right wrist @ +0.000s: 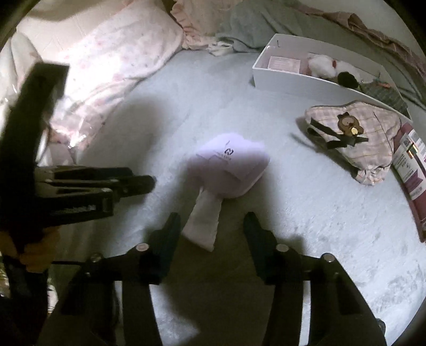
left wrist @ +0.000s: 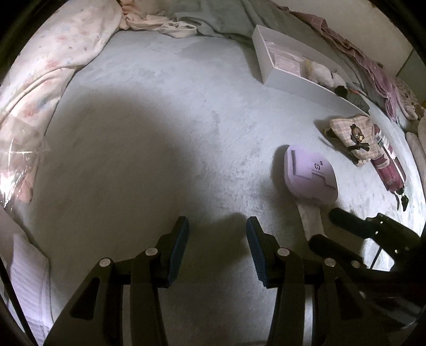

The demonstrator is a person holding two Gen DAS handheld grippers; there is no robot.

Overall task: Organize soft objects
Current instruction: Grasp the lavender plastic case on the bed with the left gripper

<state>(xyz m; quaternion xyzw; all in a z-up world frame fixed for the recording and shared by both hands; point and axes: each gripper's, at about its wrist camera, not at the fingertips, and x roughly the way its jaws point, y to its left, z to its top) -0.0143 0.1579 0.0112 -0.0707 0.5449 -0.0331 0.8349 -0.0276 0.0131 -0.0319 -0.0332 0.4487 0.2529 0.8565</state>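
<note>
Bed (left wrist: pixel 165 111) covered in pale grey plush fabric; all items resting on it.

Lilac soft pouch (right wrist: pixel 229 170) with white fabric tail lying mid-bed, tail end reaching between the fingers of the right tool (right wrist: pixel 211 226). Right tool partly open; pads apart from the fabric, nothing gripped. Left tool (left wrist: pixel 217 234) partly open over bare bedding, empty, well to the left of the pouch.

White open box (right wrist: pixel 293 82) at the far right, holding a pink card, a white plush toy (right wrist: pixel 327 65) and a dark item. Pink plaid pouch (right wrist: pixel 354 135) with black ribbon and brown bear badge just in front of the box. Maroon packet (left wrist: pixel 387 162) with white label touching the plaid pouch at the right edge. Floral quilt (left wrist: pixel 53 58) bunched along the left, clear plastic wrap at its lower part. Grey-green blanket (right wrist: pixel 255 24) heaped at the head end.

Path between right tool and lilac pouch unobstructed. Left tool visible at left in the right wrist view, beside the pouch.

Small dark logo printed on the lilac pouch, lettering unreadable. Maroon packet label text too small to read.
</note>
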